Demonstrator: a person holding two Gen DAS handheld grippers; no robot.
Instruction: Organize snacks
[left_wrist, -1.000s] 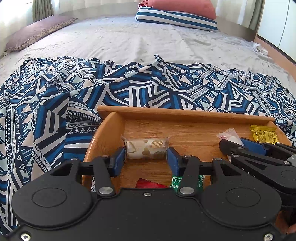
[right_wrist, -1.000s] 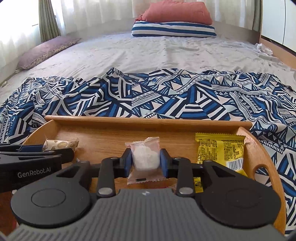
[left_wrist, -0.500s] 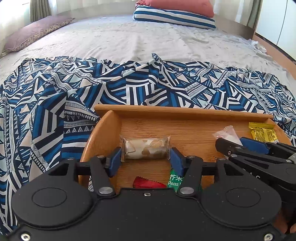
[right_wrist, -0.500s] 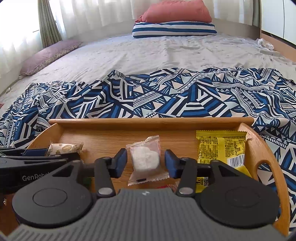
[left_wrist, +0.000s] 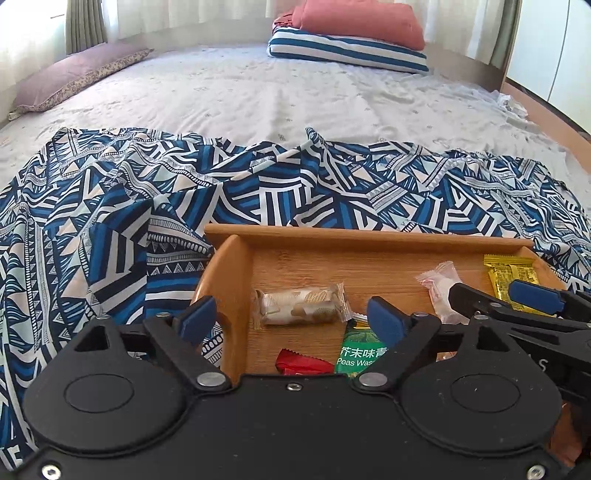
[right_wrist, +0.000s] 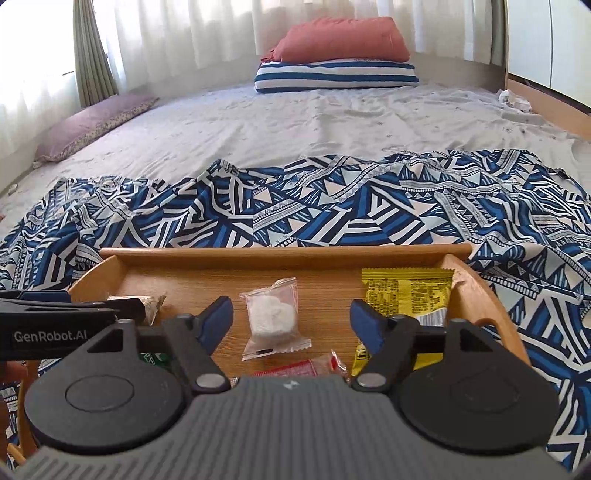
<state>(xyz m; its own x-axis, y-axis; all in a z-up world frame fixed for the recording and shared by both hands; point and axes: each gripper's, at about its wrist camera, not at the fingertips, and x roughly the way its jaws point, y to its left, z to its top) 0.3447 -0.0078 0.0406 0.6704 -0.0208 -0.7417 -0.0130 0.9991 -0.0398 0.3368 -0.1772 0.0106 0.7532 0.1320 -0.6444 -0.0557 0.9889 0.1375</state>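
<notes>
A wooden tray (left_wrist: 362, 236) sits on a blue-and-white patterned cloth (left_wrist: 110, 229) spread over a bed, and the snacks lie inside it. The left gripper (left_wrist: 291, 319) has just been opening: its blue pads now stand wide apart, one out past the tray's left wall, the other over the tray floor, and the clear-wrapped beige roll snack (left_wrist: 301, 304) lies loose between them, touched by neither. The right gripper (right_wrist: 291, 321) has likewise just been opening, and the small clear packet of white candy (right_wrist: 273, 315) rests flat on the tray floor between its spread pads, free of both. A yellow snack packet (right_wrist: 410, 295) lies against the tray's right end, partly under the right finger. Nearer the cameras, a green wasabi-pea packet (left_wrist: 360, 350) and a red wrapper (left_wrist: 303, 365) lie on the tray floor, partly hidden by the gripper bodies.
</notes>
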